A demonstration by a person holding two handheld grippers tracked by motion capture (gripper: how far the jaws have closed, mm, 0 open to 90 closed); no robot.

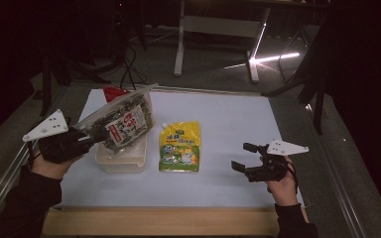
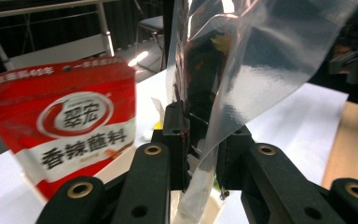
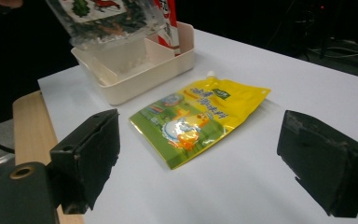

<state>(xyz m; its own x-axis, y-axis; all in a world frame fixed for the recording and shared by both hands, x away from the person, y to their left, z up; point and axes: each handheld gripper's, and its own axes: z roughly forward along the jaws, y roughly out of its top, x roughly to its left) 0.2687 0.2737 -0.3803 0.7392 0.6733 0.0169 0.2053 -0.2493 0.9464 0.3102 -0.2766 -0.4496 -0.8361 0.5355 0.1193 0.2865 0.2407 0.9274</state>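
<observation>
broadly, the white table (image 1: 228,124) carries everything, and on it at about nine o'clock from its middle sits a cream bin (image 1: 121,161) with a red packet (image 1: 113,92) standing at its far end. hanging tilted over that bin is the clear bag (image 1: 124,121) of dark snacks, its plastic edge pinched flat between the closed jaws of the left gripper (image 1: 96,135), as the left gripper view shows. just beside the bin at three o'clock lies a yellow pouch (image 1: 180,147), flat, spout toward twelve. well apart at four o'clock, the right gripper (image 1: 242,156) hovers with its jaws wide apart and nothing between them. to do this step well, i'd judge the bag should be brought square over the free compartment, lowered until its bottom rests inside the walls, and only then let go; the thin film could slip or fold, so keep the pinch firm and the motion slow, clear of the red packet.
</observation>
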